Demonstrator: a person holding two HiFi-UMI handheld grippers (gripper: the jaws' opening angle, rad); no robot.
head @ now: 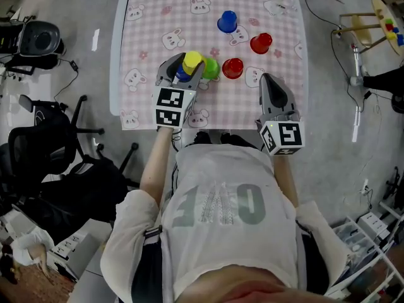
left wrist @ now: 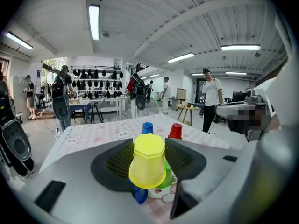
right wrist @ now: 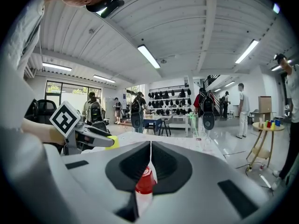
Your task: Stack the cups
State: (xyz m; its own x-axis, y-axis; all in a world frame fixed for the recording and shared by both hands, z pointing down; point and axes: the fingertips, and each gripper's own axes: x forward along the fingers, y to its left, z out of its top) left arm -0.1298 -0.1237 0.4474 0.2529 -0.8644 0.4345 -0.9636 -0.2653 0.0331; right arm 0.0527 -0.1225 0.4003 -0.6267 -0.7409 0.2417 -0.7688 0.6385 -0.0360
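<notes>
- The left gripper (head: 185, 73) has its jaws closed on a yellow plastic cup (left wrist: 147, 164). The cup is upside down, and the pads press on its two sides.
- The yellow cup is at the near-left of the cup group. It sits directly over an upturned blue plastic cup (left wrist: 139, 195), and we cannot tell whether the two touch yet.
- A green plastic cup (left wrist: 166, 176) stands just right of that pair.
- The right gripper (right wrist: 150, 146) has its jaws together and holds nothing. It hangs over the near right of the desk (head: 145, 43), which is covered with a pink checked bunny cloth.
- A near red plastic cup (head: 232, 67) stands right of the green one. A far red plastic cup (head: 261, 43) and a far blue plastic cup (head: 227, 21) stand further back, well apart.
- In our judgement the cups are light, thin-walled and fairly stiff, but smooth and tapered, so they could slip upward out of a loose grip or tip at a nudge.
- We think the best hold is across the side wall around mid-height. Squeezing hard near the rim could flex it.
- The cloth may drag or wrinkle if a cup is slid, so lifting looks safer.
- There is open room on the bare cloth to the left and far left of the stack.
- The tight spot is the green cup right beside the stack, so we would come straight down.
- The near desk edge is close behind both grippers.
</notes>
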